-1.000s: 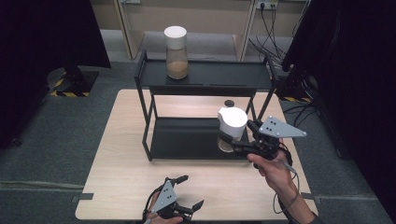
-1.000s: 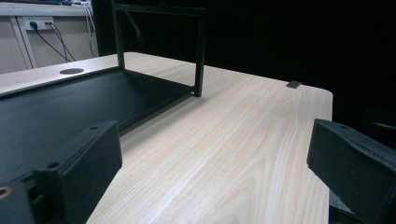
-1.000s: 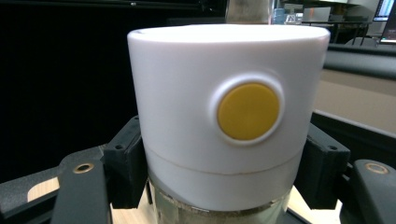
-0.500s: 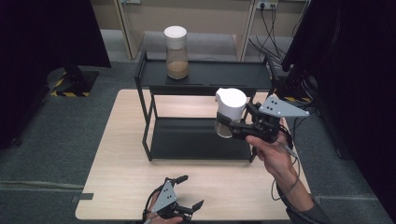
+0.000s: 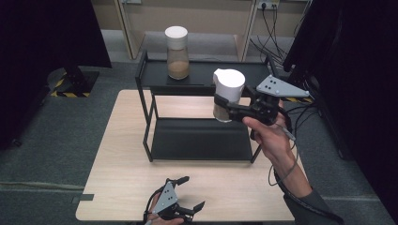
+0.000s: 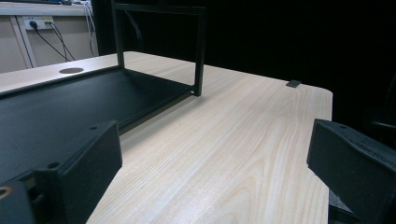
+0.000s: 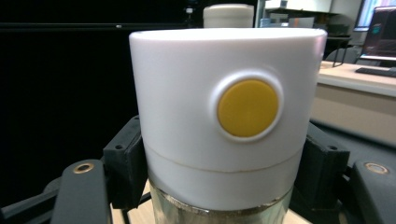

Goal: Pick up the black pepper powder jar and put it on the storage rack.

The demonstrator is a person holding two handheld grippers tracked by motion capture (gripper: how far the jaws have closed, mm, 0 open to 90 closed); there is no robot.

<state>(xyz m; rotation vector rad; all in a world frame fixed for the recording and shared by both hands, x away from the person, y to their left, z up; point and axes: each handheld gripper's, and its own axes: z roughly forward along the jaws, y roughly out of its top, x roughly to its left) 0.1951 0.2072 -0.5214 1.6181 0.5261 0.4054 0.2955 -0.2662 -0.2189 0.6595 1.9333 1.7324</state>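
My right gripper (image 5: 224, 109) is shut on a glass jar (image 5: 226, 96) with a white lid, held in the air in front of the black rack's top shelf (image 5: 206, 80). In the right gripper view the jar's white lid (image 7: 224, 107) with a yellow button sits between both pads. A second, similar jar (image 5: 177, 52) with brown contents stands on the top shelf at the left. My left gripper (image 5: 193, 193) rests open near the table's front edge; in the left gripper view its jaws stand wide apart over bare wood (image 6: 224, 154).
The two-level black rack has a bare lower shelf (image 5: 199, 138) on the wooden table (image 5: 117, 159). Cables hang at the back right by a wall socket. Dark curtains flank both sides of the table.
My right gripper has lifted the white-lidded jar up from the lower shelf's right side to the level of the top shelf. The left gripper has stayed in place.
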